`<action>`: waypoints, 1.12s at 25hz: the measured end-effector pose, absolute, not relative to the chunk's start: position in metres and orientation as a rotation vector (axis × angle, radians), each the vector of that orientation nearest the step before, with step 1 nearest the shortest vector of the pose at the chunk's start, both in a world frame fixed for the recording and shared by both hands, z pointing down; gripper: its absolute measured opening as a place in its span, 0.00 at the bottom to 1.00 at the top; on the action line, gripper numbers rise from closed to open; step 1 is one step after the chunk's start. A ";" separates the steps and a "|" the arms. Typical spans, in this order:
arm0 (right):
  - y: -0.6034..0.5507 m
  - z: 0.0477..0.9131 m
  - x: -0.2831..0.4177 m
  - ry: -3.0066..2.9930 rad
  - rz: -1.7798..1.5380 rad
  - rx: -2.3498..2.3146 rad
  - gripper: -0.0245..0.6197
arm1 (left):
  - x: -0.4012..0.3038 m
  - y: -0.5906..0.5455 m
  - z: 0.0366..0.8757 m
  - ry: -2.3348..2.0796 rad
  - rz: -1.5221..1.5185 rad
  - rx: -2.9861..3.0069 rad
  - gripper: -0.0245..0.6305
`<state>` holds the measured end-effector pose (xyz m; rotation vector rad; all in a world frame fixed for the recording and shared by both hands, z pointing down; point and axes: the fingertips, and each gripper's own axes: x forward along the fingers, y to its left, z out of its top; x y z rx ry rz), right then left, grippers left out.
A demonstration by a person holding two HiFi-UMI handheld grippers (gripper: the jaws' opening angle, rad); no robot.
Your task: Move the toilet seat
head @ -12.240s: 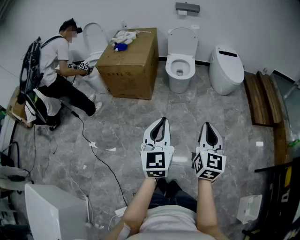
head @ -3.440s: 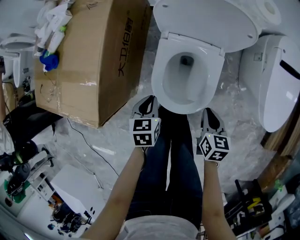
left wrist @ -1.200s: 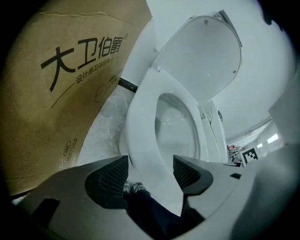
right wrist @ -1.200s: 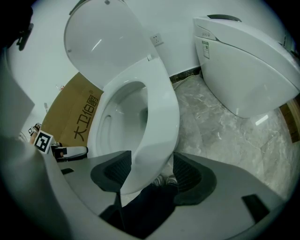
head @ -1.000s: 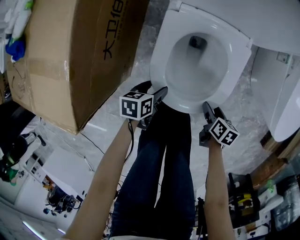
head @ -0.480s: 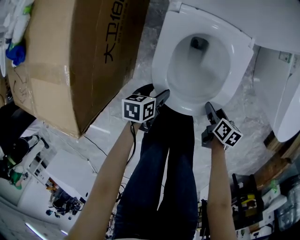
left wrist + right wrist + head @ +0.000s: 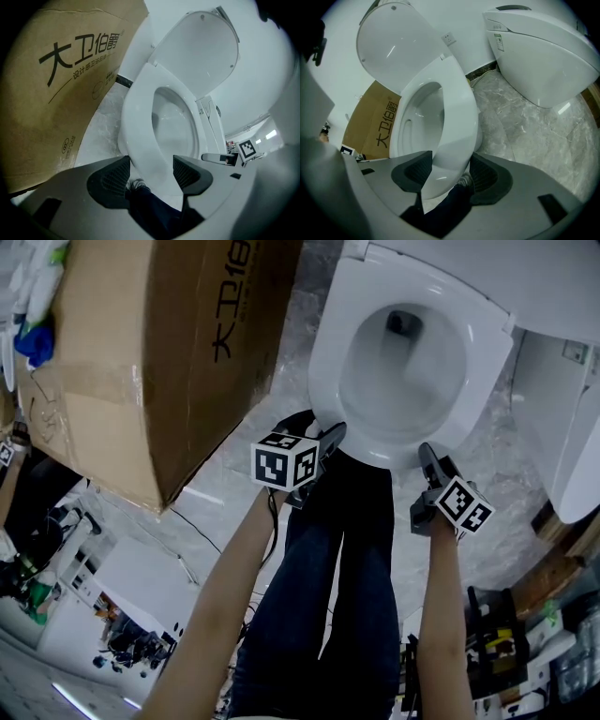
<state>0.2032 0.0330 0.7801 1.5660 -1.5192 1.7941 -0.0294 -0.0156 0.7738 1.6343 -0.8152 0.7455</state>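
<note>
The white toilet seat [image 7: 487, 352] lies down on the bowl, and its lid [image 7: 201, 51] stands up behind it. My left gripper [image 7: 327, 439] is at the seat's front left. In the left gripper view the front rim [image 7: 140, 140] sits between its tips, and the jaws stand wide apart. My right gripper [image 7: 427, 454] is at the front right. Its jaws have just been closing, and the seat's front edge [image 7: 450, 159] fills the gap between them, with both pads [image 7: 417, 173] against it.
A large cardboard box [image 7: 150, 352] stands close on the left of the toilet. A second white toilet [image 7: 539, 61] stands on the right on the grey marble floor [image 7: 525, 126]. The person's dark trouser legs [image 7: 347, 587] are right before the bowl.
Both grippers stay at the seat's front rim. The right one has rolled slightly and its jaws have narrowed onto the seat edge. The head view has drifted a little.
</note>
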 end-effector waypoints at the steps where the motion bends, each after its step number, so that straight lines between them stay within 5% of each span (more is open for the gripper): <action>1: 0.033 0.780 0.203 -1.519 1.796 1.563 0.44 | -0.029 -0.013 0.773 -0.807 0.755 1.645 0.48; 28: 0.033 0.713 0.204 -1.612 1.772 1.652 0.42 | -0.023 0.012 0.699 -0.808 0.736 1.790 0.48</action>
